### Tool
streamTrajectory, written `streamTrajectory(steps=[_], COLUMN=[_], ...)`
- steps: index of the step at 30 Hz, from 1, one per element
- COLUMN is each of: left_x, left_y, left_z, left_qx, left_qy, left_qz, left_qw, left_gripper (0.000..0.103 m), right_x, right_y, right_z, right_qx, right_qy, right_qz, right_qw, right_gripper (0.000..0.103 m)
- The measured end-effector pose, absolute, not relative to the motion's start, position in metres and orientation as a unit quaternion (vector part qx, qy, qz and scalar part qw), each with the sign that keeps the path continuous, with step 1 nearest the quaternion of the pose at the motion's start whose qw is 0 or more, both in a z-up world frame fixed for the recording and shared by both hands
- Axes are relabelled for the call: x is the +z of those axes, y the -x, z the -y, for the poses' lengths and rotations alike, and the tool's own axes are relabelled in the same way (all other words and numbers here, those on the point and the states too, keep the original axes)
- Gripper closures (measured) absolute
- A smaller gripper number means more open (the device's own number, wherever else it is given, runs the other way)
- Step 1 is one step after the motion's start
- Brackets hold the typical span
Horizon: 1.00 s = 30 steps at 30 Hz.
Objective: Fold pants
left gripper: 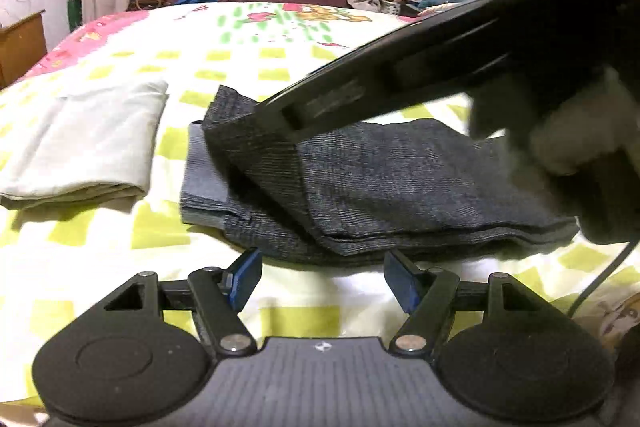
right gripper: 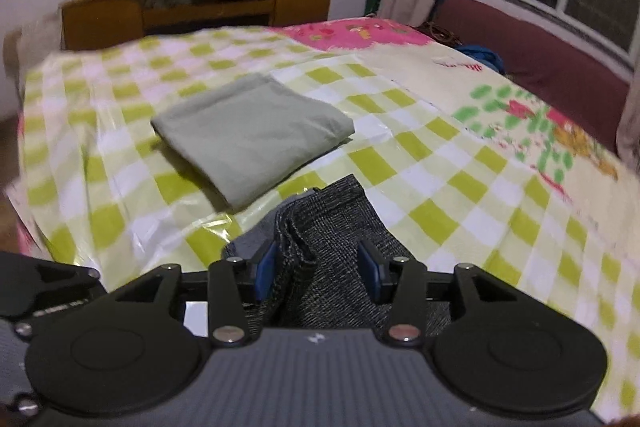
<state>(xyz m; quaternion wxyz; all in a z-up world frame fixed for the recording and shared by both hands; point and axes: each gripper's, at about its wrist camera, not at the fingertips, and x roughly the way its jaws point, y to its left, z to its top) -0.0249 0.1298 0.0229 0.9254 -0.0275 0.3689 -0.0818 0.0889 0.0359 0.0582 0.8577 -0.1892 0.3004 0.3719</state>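
The dark grey pants point(left gripper: 384, 179) lay folded on the checked bed cover point(left gripper: 120, 235), just beside a folded pale cloth point(left gripper: 80, 143). The left gripper point(left gripper: 322, 281) was spread wide and held nothing, its tips just short of the pants' near edge. The right gripper point(right gripper: 318, 269) had pants fabric between its parted blue pads point(right gripper: 266, 269); whether they pressed it, I could not tell. From the left view its tip was blurred.

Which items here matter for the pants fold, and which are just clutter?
Job:
dark grey pants, partly folded on the bed
right gripper, jaws open around a raised fold of the pants
left gripper, open, empty

Lying about:
folded pale green cloth
checked bedspread
wooden desk
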Motion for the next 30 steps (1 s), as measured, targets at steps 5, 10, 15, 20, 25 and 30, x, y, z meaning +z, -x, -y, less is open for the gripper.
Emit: streamTrajectory(steps=[5,10,15,20,25,30], left_x=[0.025,0.048,0.045,0.027,0.010,-0.015], left_y=[0.031,0.045,0.018,-0.018,-0.043,-0.069], left_z=[-0.134,-0.135,-0.107,-0.076,-0.059,-0.063], left_qx=[-0.057,-0.052,-0.053,-0.076,-0.083,-0.072], left_qy=[0.023,0.035,-0.034,-0.089,-0.125,-0.106], left_qz=[-0.367,-0.310,-0.311,-0.313,-0.333,-0.392], left_qw=[0.928,0.949,0.948,0.942,0.931,0.911], left_gripper=[0.023,0.020,0.015,0.015,0.015,0.014], right_x=[0.066,0.060,0.045,0.018,-0.008,-0.030], right_y=[-0.089,-0.094,-0.102,-0.113,-0.128,-0.130], right_z=[0.010,0.075,0.148,0.221,0.270,0.294], right_qx=[0.343,0.283,0.198,0.111,0.079,0.107], right_qy=[0.116,0.057,-0.010,-0.050,-0.113,-0.187], right_qz=[-0.316,-0.334,-0.352,-0.376,-0.401,-0.426], right_qw=[0.877,0.897,0.915,0.918,0.906,0.879], right_gripper=[0.051,0.050,0.050,0.050,0.049,0.048])
